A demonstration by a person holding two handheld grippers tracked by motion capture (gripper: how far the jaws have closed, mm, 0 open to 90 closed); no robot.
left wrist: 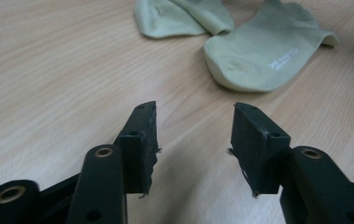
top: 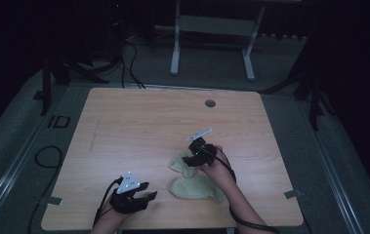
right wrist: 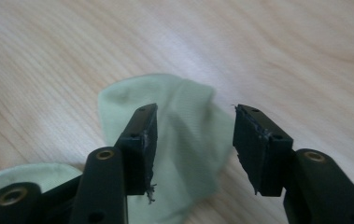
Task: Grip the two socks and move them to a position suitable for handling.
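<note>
Socks [top: 192, 180] are laid flat on table [top: 138, 122]. Right gripper [right wrist: 193, 140] is held wide open over one sock; left gripper [left wrist: 194, 140] wide open, nearby, holding nothing.

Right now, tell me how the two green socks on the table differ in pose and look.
The near sock lies flat and spread out, while the far sock is bunched and folded over. The near sock shows small white lettering in the left gripper view; the far sock shows none there. The right gripper hangs open over the far sock, while the near sock has no gripper above it. Both are pale green and lie touching on the wooden table.
</note>
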